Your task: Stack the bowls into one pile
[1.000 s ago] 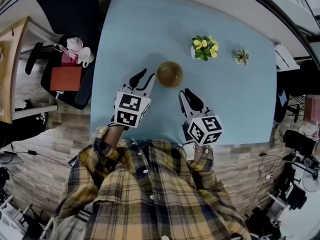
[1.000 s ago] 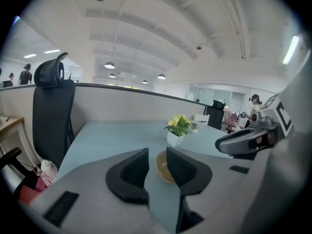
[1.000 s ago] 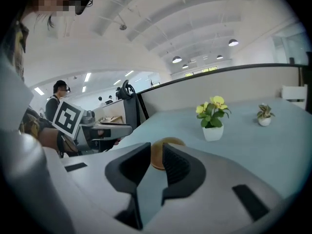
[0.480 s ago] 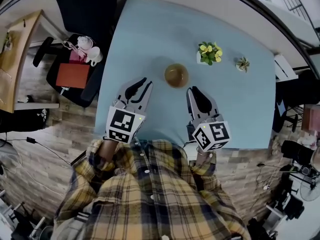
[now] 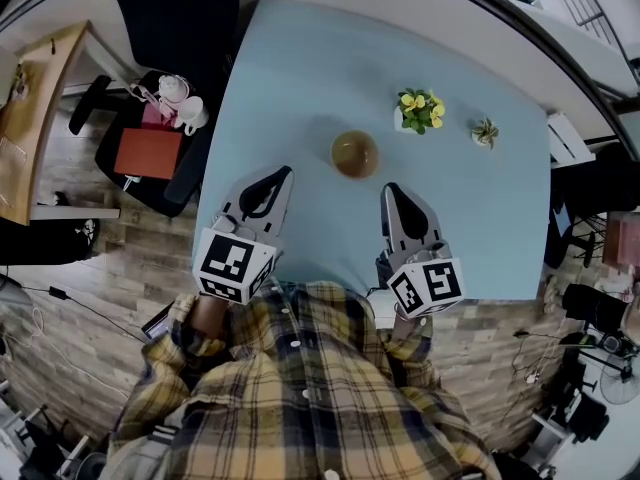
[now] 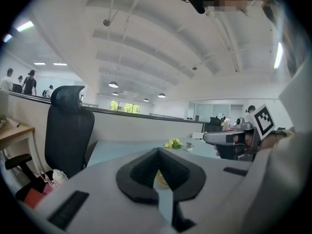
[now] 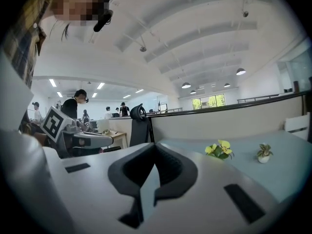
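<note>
**Counter** (image 5: 300,78): light blue top, seen from above.

**Brown bowl** (image 5: 355,154): stands near the middle of the counter, free of both tools. From above it reads as one round shape with a paler inside, and I cannot tell how many bowls are nested in it. In the left gripper view a sliver of it shows through the notch behind the closed jaws.

**Left tool** (image 5: 281,173): at 8 o'clock of the bowl, near it but apart, pointing to 1 o'clock. The jaws are pressed together with nothing between them. Its marker cube (image 5: 232,265) sits at the rear, over the counter's near edge.

**Right tool** (image 5: 393,188): at 5 o'clock of the bowl, apart from it, pointing to 12 o'clock. The jaws are closed and empty. Its marker cube (image 5: 427,286) is at the rear.

**Yellow flower pot** (image 5: 419,111): on the counter at 2 o'clock of the bowl.

**Small green plant** (image 5: 485,132): in a white pot at 3 o'clock of the flower pot, near the counter's right edge.

**Black office chair** (image 5: 175,13): off the counter's far left corner.

**Red flat item** (image 5: 148,152) and **white cups** (image 5: 180,110): beside the counter's left edge, at 9 o'clock of the bowl.

**Plaid shirt** (image 5: 290,388): worn by the person at 6 o'clock.
</note>
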